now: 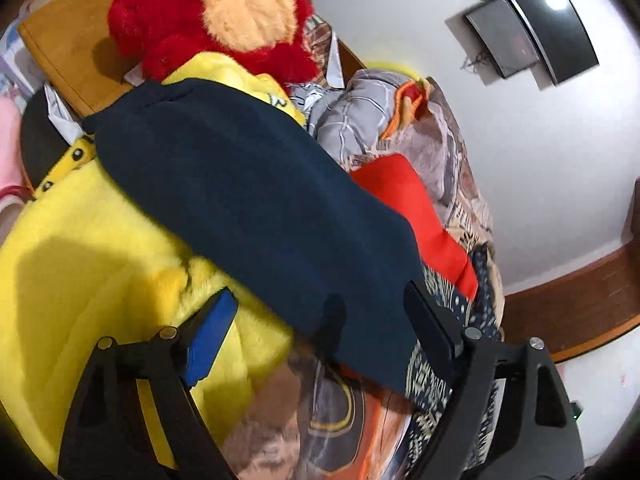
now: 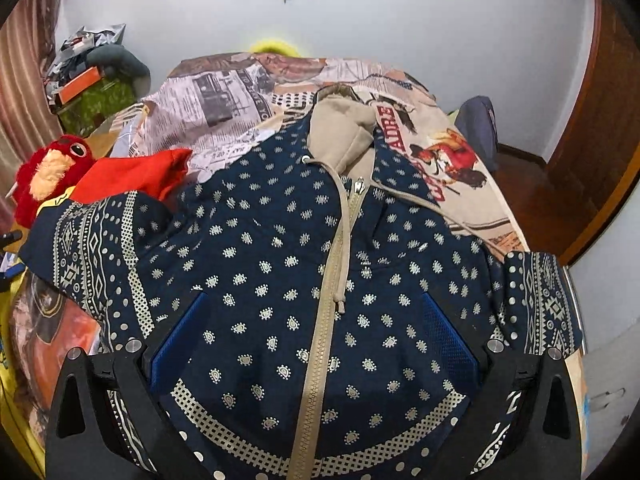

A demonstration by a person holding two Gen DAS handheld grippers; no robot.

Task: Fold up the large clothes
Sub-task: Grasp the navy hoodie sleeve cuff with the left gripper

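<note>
Lying flat: navy paisley zip hoodie (image 2: 280,264), beige-lined hood.

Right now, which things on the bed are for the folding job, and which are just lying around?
For the job:
- navy patterned hoodie, zipped, spread front-up on the bed
- left gripper, open over the hoodie's plain navy sleeve
- right gripper, open above its front

Just lying about:
- red plush toy
- yellow plush blanket
- red cloth
- printed bedspread

A bed (image 2: 240,92) with a newspaper-print cover carries a navy patterned hoodie (image 2: 280,264) spread zip-up, a red cloth (image 2: 136,176) beside its sleeve, and a yellow plush (image 1: 80,240).
</note>
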